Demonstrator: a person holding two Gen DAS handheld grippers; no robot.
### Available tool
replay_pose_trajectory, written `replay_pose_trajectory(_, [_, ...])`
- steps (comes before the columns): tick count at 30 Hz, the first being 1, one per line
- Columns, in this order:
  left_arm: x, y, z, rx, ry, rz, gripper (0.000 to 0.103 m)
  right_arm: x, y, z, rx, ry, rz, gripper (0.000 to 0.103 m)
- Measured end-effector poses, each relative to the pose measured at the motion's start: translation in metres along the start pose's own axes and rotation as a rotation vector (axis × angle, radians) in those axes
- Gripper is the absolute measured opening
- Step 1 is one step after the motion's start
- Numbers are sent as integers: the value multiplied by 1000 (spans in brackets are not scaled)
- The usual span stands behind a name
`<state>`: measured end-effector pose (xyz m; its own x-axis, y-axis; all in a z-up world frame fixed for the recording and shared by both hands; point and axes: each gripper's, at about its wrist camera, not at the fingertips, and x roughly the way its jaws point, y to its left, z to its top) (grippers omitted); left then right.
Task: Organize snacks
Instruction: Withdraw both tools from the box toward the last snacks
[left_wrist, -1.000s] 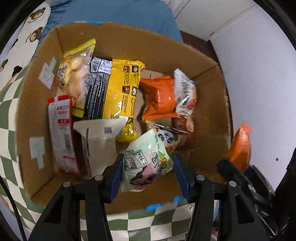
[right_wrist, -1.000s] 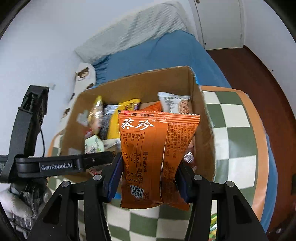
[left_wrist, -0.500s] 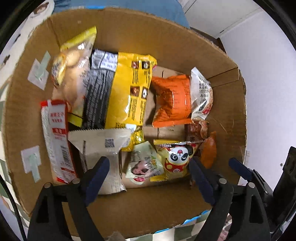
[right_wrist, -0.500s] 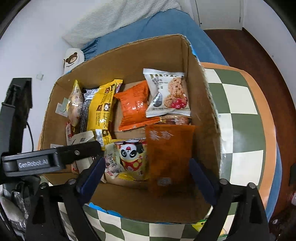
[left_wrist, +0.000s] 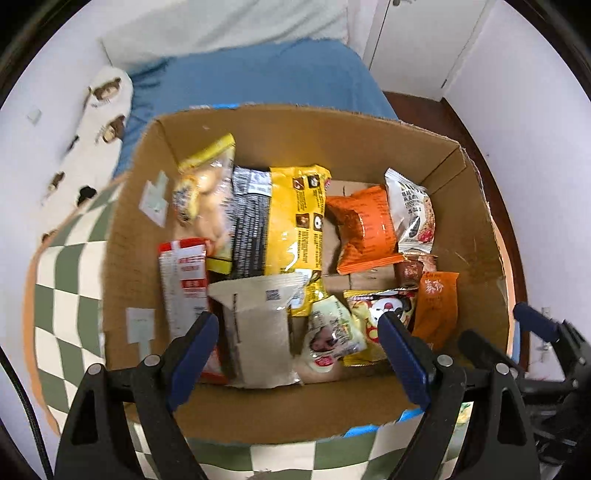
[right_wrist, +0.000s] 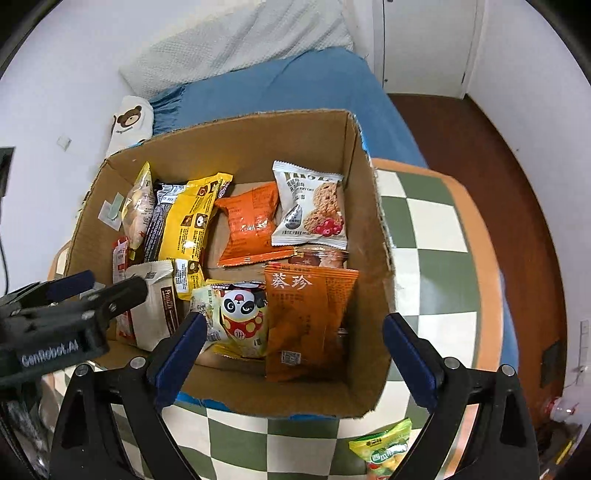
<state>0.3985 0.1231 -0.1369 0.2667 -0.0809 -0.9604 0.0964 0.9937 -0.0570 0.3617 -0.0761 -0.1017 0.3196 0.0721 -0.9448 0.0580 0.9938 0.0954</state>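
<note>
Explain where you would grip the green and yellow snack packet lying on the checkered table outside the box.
Grip the green and yellow packet across its upper crimped edge, coming straight down from above: it lies flat on the checkered table, so only that edge gives the right tool purchase.

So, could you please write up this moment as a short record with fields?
container: cardboard box on checkered tablecloth
near right corner of box: orange packet beside panda packet
far end of box: yellow packet, cookie packet
outside box: green packet on the cloth
left gripper: open, empty, above box
right gripper: open, empty, above box
</note>
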Motion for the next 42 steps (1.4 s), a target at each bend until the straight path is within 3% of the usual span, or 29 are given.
replay_pose_trajectory(4, [-15, 3, -15, 7, -53, 41, 88, -8, 4, -6, -14, -18, -24, 98])
replay_pose_trajectory(15, [-65, 10, -49, -29, -180, 38, 88, -39, 14, -28, -28, -85, -26, 98])
replay_pose_trajectory(31, [-145, 6, -117, 6, -380, 79, 88, -132, 26, -85, -24, -266, -4, 98])
replay_pose_trajectory(37, [-153, 5, -135, 5, -391, 69, 88, -147, 25, -105, 8, -273, 62, 98])
replay_pose_trajectory(42, [-126, 14, -142, -30, -319, 78, 88, -121, -4, -119, 103, -198, 116, 98])
